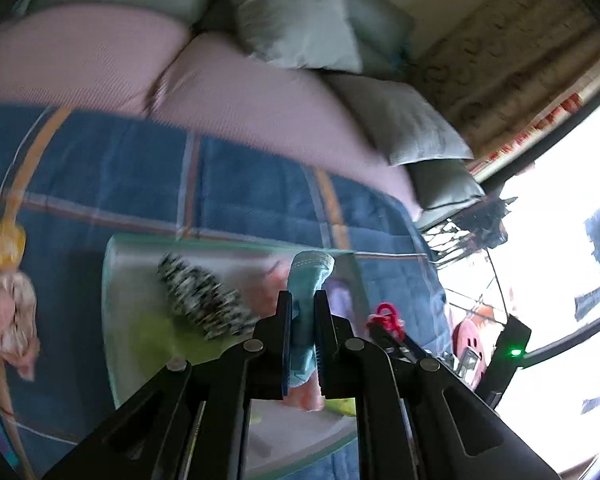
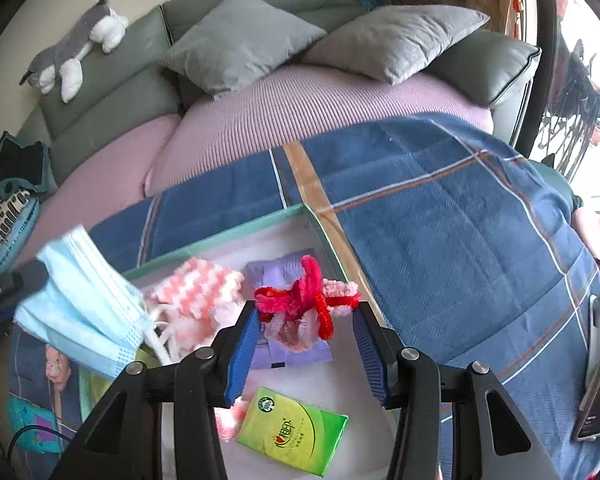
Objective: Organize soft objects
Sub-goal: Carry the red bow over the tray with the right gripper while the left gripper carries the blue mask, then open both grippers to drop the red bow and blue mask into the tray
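Holding a green tissue pack [image 2: 292, 432], the box [image 2: 216, 236] sits under mask-pinching [image 1: 306, 280] and pipe-cleaner-gripping [image 2: 304, 300] fingers.

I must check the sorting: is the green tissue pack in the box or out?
In: the green tissue pack lies flat on the box floor, inside its green rim.

A shallow tray [image 2: 220, 236] with a pale green rim sits on the blue plaid blanket. Inside it lie a pink-and-white knit piece [image 2: 198, 294], a lilac packet [image 2: 296, 356], a green tissue pack [image 2: 292, 432] and, blurred, what looks like a black-and-white fuzzy item [image 1: 204, 300]. A light blue face mask [image 2: 84, 312] hangs folded over the tray's left side. A red and pink pipe-cleaner tangle [image 2: 306, 304] hangs above the lilac packet.
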`<control>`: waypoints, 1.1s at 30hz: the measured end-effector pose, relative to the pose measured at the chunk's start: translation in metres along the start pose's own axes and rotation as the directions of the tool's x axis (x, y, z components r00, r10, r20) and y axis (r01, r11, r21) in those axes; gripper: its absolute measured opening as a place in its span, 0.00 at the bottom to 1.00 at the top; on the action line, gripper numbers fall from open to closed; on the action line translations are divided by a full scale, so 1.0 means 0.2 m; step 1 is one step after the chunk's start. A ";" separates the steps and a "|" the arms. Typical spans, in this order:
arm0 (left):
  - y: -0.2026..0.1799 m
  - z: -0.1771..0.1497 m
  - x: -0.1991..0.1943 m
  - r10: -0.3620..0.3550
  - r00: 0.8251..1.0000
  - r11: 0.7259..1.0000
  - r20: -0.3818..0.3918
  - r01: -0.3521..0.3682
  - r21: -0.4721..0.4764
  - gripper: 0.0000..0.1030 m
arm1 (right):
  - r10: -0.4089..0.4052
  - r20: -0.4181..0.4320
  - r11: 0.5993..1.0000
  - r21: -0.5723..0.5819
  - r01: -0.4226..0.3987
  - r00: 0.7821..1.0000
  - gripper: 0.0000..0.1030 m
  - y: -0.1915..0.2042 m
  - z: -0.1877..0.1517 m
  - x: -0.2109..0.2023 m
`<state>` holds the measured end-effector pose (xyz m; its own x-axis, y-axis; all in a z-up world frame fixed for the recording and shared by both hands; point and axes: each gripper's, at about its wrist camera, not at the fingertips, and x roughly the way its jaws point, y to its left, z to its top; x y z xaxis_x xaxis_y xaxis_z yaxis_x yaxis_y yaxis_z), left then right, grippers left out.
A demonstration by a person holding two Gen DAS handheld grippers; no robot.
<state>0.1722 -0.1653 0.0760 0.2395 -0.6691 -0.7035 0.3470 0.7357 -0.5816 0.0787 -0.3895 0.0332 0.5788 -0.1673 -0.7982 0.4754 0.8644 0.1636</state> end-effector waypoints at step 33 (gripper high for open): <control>0.16 -0.15 -0.11 0.459 0.888 0.886 0.041 -0.461 0.059 0.92 | -0.047 -0.019 0.989 -0.141 0.044 0.999 0.97 0.15 -0.01 -0.06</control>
<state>0.1509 -0.1245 0.0603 0.4089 -0.2605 -0.8746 0.2502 0.9537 -0.1671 0.0845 -0.3613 0.0463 0.5433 -0.1986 -0.8157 0.4020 0.9145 0.0451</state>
